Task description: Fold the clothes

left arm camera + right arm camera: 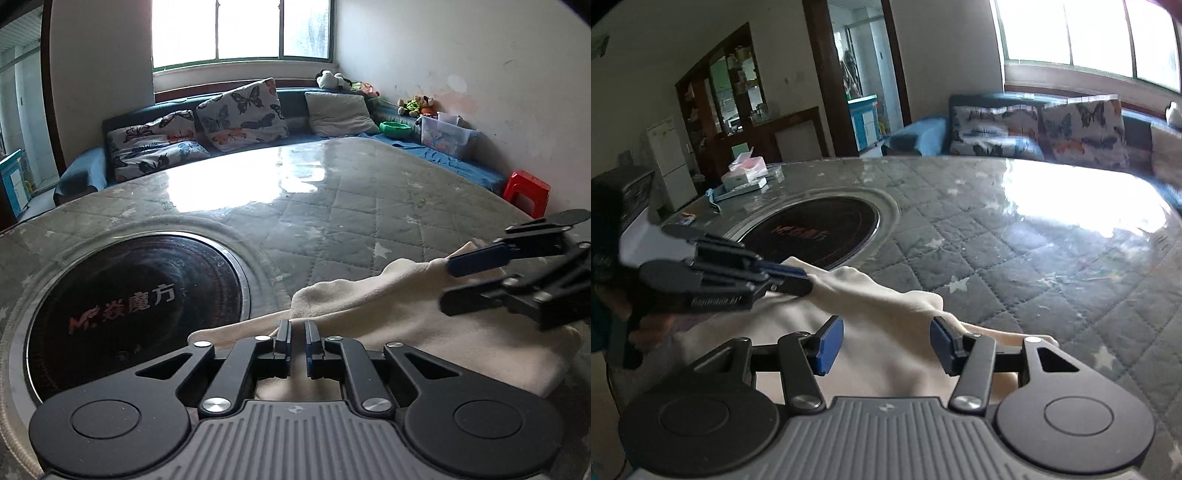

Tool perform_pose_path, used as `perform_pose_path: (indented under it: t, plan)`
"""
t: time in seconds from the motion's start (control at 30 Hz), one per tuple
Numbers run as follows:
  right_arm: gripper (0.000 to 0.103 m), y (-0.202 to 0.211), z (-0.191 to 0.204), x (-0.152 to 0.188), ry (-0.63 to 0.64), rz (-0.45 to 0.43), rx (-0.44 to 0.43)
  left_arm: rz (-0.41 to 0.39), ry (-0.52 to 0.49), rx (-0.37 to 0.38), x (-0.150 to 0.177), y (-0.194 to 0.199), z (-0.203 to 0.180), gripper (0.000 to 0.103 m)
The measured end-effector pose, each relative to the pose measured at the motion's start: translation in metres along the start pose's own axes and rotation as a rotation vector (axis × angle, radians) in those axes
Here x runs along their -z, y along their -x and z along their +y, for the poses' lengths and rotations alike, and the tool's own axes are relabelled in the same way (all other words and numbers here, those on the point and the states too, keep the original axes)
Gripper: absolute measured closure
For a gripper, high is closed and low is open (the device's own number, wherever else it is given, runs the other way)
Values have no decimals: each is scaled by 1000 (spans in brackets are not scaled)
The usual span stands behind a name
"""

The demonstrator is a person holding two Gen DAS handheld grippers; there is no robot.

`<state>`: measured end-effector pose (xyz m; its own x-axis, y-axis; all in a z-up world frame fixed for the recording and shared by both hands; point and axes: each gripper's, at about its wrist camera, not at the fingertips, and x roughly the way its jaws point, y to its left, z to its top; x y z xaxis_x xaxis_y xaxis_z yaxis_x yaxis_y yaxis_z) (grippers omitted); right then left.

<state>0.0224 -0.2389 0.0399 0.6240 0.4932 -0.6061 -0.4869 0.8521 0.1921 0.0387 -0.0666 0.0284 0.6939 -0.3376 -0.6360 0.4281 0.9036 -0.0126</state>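
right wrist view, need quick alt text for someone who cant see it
A cream garment lies on a quilt-covered table, with the right gripper open over it. The left gripper, at left, pinches the cloth's far edge beside a round black cooktop.

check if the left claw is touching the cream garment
Touching. The right wrist view shows the left claw pinched on the cream garment, lifting a fold off it.

The round black glass hob plate (136, 306) set in the table carries a reddish logo "Mr." followed by the pale Chinese characters "焱魔方". No other text is readable.
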Motion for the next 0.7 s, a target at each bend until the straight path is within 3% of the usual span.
perform_pose_path:
  t: [0.17, 0.33, 0.5, 0.53, 0.6, 0.7]
  plan:
    - [55, -19, -11, 0, -42, 26, 8, -1, 17, 2, 1, -2, 3, 91]
    - [55, 0, -9, 4, -33, 4, 22, -29, 26, 2, 2, 10, 4, 79]
    - [55, 16, -15, 19, -50, 14, 60, -41, 24, 8, 7, 24, -1, 76]
    - [55, 16, -18, 21, -60, 16, 69, -38, 23, 0, 10, 26, -2, 73]
    - [54, 18, -23, 23, -82, 4, 77, -35, 20, -18, 14, 31, -5, 53]
    - [48, 24, -18, 21, -78, -21, 75, -42, 21, -52, 20, 41, -9, 45]
